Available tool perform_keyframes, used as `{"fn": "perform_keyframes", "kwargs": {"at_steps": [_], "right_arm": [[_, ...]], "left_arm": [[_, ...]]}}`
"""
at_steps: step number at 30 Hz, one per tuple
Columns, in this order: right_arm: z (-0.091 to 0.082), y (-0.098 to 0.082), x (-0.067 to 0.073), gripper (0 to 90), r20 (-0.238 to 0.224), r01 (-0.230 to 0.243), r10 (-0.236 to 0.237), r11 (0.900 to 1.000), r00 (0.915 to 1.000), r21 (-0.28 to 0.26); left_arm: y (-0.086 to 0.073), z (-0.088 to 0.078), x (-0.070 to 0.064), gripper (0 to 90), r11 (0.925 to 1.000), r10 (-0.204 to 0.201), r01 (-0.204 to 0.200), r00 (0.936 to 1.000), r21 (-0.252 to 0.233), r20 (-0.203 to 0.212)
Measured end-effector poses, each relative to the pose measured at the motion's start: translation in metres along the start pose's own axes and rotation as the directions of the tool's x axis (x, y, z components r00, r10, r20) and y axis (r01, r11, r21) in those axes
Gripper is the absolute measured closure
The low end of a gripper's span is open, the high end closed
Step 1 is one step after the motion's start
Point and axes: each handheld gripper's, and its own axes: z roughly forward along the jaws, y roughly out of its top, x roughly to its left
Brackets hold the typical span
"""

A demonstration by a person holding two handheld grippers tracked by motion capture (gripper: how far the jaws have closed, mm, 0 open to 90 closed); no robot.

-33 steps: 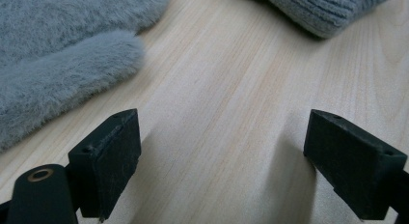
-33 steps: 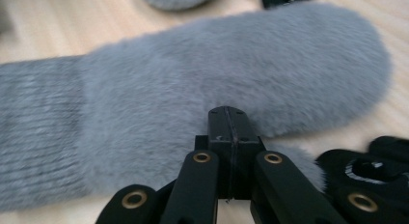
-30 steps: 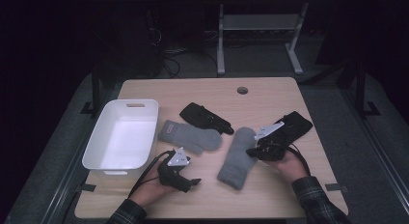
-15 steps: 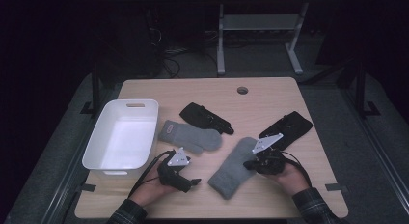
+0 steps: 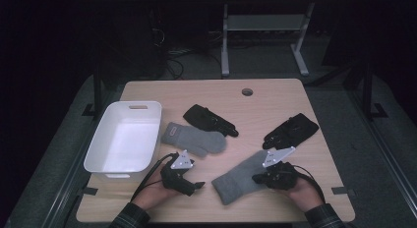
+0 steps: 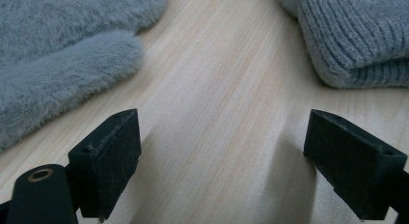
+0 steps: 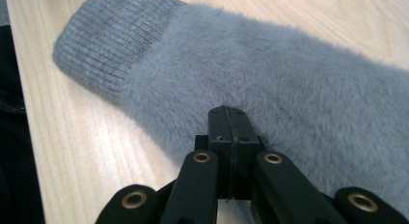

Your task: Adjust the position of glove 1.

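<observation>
I read no writing on the grey mitten (image 5: 241,176), which lies in the lower middle of the high view, long axis diagonal, cuff pointing lower left, my right gripper (image 5: 256,178) pinched shut on its fuzzy side, my left gripper (image 5: 199,185) wide open.

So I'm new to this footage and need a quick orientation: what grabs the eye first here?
The white bin at the table's left edge stands out, bright against the dark room. Next come two fluffy grey mittens: one lies beside the bin, the other sits near the front edge with the right gripper, jaws together, on it. Two black gloves lie farther back.
</observation>
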Motion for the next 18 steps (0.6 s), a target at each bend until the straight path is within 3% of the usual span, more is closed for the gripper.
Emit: {"fn": "perform_keyframes", "kwargs": {"at_steps": [4, 7, 11, 14, 16, 18], "right_arm": [[-0.004, 0.0, 0.004, 88.9, 0.018, -0.004, 0.004, 1.0, 0.9998, -0.013], [-0.011, 0.0, 0.001, 85.0, 0.042, -0.004, 0.006, 0.999, 0.9991, -0.052], [-0.025, -0.007, -0.009, 70.1, 0.109, -0.035, 0.045, 0.995, 0.993, -0.092], [-0.035, -0.018, -0.018, 50.2, 0.18, -0.069, 0.09, 0.99, 0.9796, -0.119], [-0.04, -0.027, -0.026, 35.9, 0.224, -0.1, 0.127, 0.987, 0.9662, -0.13], [-0.045, -0.039, -0.033, 27.3, 0.264, -0.128, 0.16, 0.982, 0.951, -0.136]], "left_arm": [[0.0, 0.0, 0.0, 12.1, 1.0, 0.0, 0.0, 1.0, 0.0, 0.0], [0.0, 0.0, 0.0, 12.1, 1.0, -0.001, 0.001, 1.0, -0.001, 0.0], [0.0, 0.0, 0.0, 11.9, 1.0, -0.004, 0.004, 1.0, -0.004, 0.002], [0.0, 0.0, 0.0, 11.9, 1.0, 0.003, -0.003, 1.0, 0.001, 0.001], [0.0, 0.0, 0.0, 11.9, 1.0, 0.005, -0.005, 1.0, 0.004, 0.003], [0.001, 0.0, 0.001, 11.9, 0.9999, 0.008, -0.008, 1.0, 0.009, 0.005]]}}
